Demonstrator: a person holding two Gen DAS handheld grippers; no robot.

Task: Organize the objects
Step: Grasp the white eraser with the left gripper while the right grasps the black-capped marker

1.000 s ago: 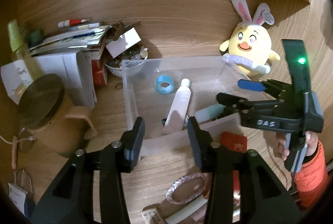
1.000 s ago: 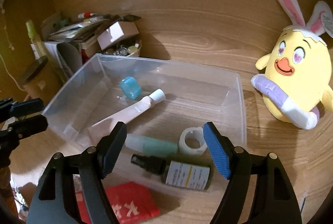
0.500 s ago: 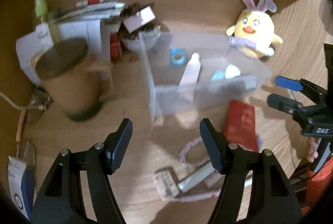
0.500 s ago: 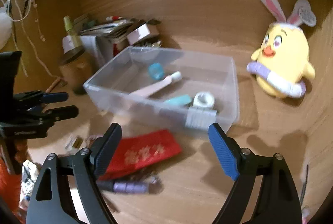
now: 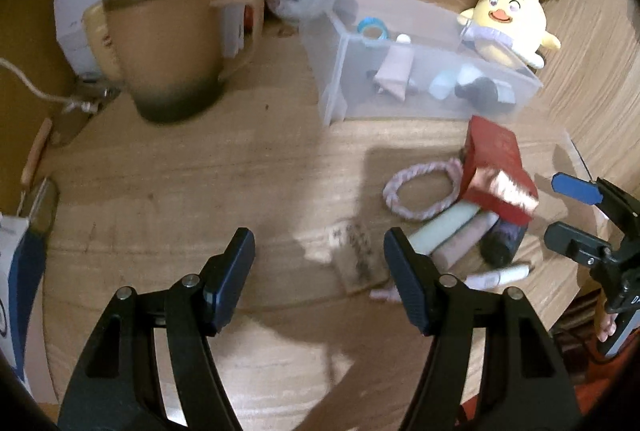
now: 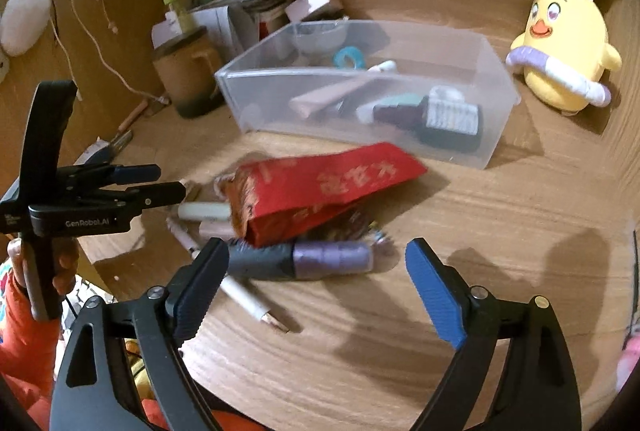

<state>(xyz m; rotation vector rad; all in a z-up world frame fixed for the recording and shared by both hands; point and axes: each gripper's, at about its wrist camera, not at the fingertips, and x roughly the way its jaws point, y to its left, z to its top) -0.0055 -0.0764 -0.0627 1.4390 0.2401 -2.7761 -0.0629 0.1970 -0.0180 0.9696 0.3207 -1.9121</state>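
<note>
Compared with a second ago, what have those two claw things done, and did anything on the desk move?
Both pulled back from the clear bin. The right gripper had hovered over the bin's contents; now it hangs open above the purple tube beside the red packet. The left gripper withdrew too, its jaws spread wider. Neither holds anything. The bin's contents, the plush chick and the mug look unmoved.

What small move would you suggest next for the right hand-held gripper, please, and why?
Probably ease the right hand-held gripper down onto the purple and dark tube: its jaws are open and empty, the tube lies just ahead, outside the clear bin.
</note>
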